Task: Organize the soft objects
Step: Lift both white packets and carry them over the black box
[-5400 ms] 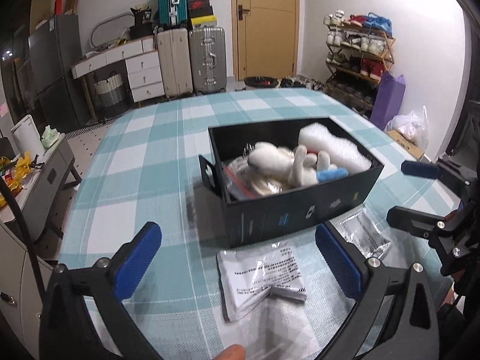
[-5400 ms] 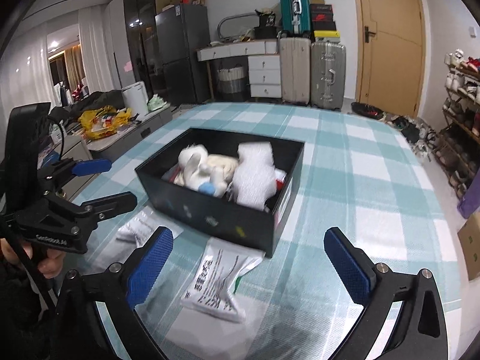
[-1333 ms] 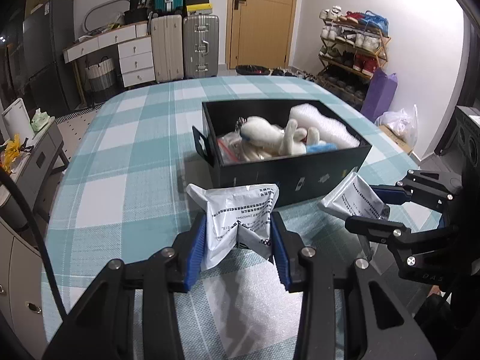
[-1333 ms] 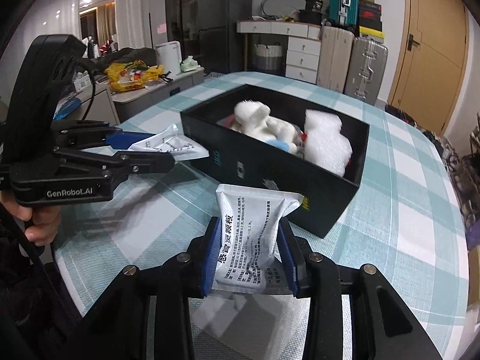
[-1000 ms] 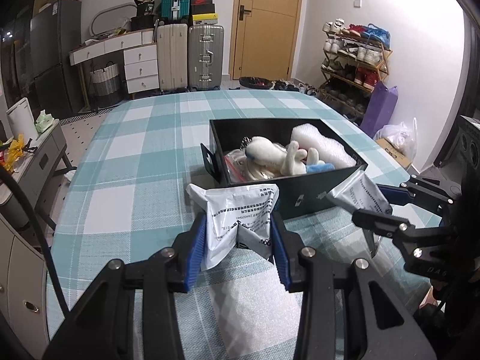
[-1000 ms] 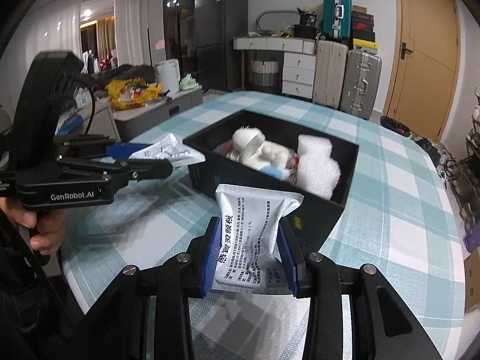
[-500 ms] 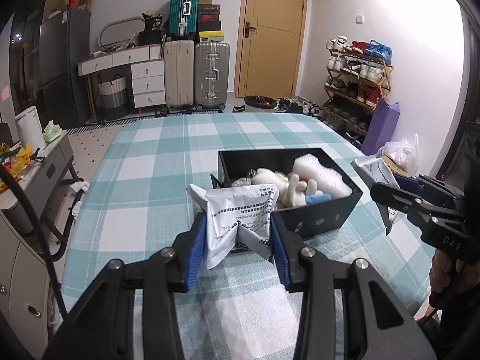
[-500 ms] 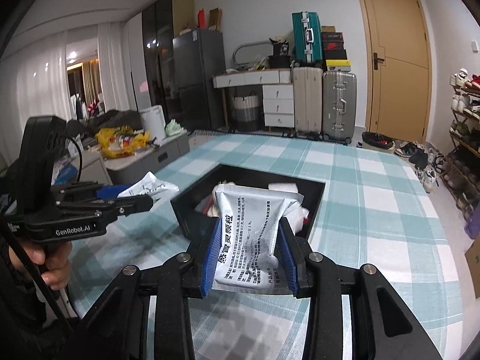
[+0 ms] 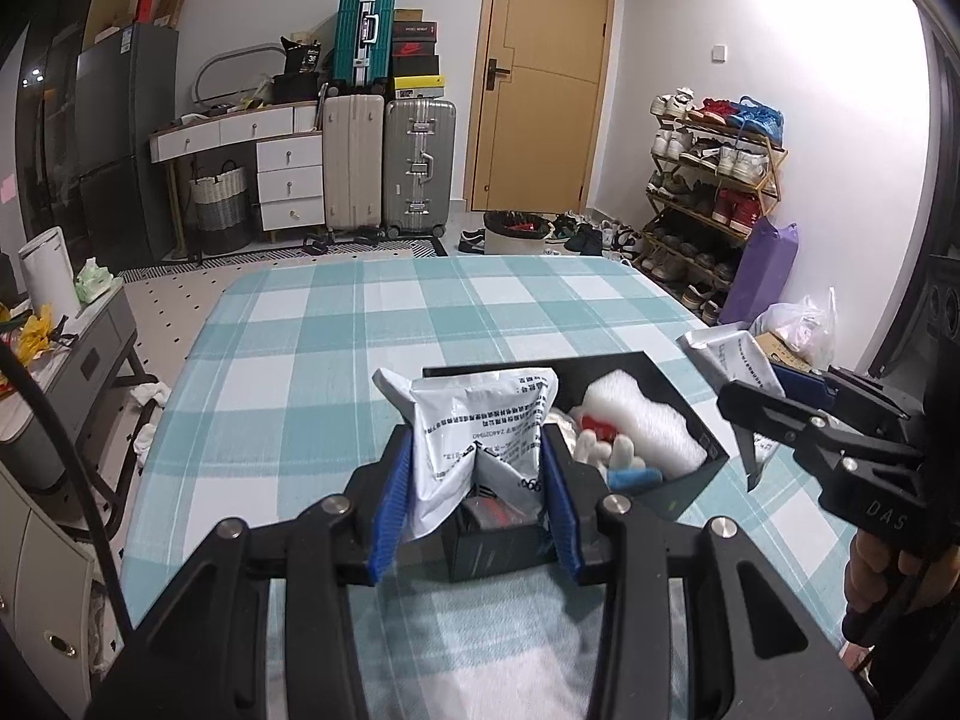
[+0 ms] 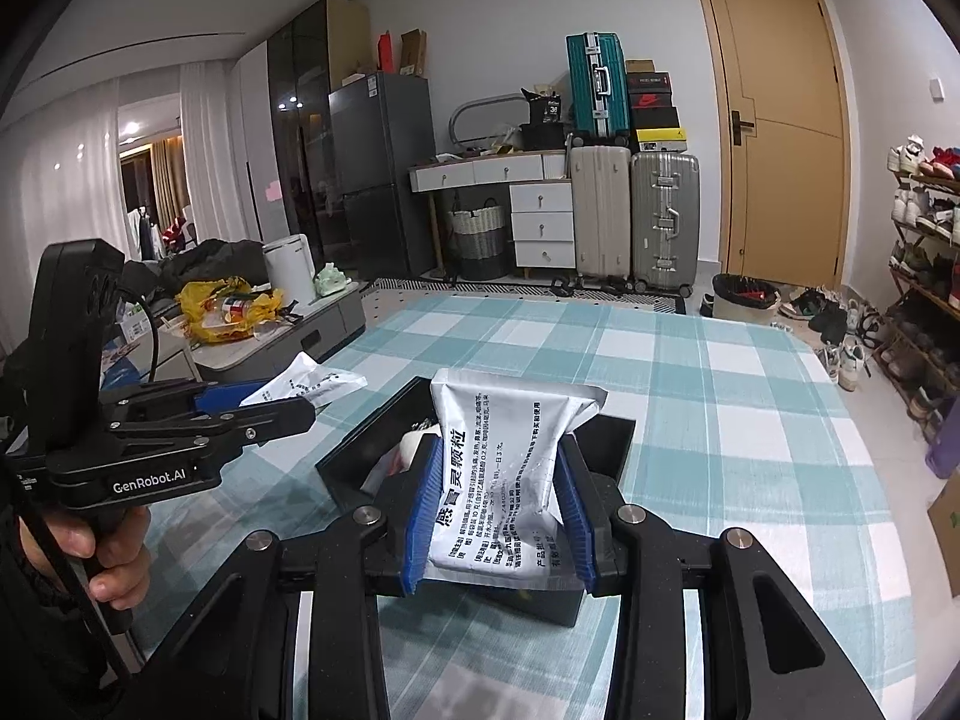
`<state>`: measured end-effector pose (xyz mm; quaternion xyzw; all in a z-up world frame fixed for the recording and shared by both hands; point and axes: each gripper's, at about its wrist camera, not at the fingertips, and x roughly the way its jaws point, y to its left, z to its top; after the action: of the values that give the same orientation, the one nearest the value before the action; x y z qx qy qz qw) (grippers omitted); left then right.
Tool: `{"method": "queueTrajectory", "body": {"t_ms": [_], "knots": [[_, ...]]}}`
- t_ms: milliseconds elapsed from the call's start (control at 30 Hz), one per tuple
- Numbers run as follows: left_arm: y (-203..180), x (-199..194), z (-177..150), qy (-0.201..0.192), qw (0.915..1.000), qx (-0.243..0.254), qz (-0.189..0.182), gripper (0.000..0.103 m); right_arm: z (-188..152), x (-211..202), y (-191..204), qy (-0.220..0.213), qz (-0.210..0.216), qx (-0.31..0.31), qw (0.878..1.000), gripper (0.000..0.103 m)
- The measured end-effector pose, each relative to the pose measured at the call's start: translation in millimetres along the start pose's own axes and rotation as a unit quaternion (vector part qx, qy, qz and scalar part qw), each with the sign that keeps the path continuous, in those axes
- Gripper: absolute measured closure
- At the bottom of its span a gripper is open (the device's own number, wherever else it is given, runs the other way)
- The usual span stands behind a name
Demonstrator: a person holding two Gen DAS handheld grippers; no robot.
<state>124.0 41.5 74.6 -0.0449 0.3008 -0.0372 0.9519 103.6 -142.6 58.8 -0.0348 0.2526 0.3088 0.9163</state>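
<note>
Left gripper (image 9: 477, 480): clamped on a crumpled white printed sachet (image 9: 480, 420), up over the black box (image 9: 690, 483).
Right gripper (image 10: 498, 516): pinching a silver foil sachet (image 10: 504, 480).

Both packets (image 9: 480, 420) (image 10: 510, 480) lifted off table, now above black box (image 9: 690, 480).

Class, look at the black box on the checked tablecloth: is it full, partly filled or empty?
Partly filled. The black box has no lid on and holds bubble wrap and a white plush toy.
</note>
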Motion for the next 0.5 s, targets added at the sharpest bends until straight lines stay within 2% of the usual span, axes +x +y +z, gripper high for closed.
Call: {"method": "queueTrajectory", "body": {"t_ms": [500], "knots": [[-13,50,18,0.027,0.9995,0.012,-0.011,0.063,5,51,-13,0.042,-0.006,-0.021,0.999,0.066]]}}
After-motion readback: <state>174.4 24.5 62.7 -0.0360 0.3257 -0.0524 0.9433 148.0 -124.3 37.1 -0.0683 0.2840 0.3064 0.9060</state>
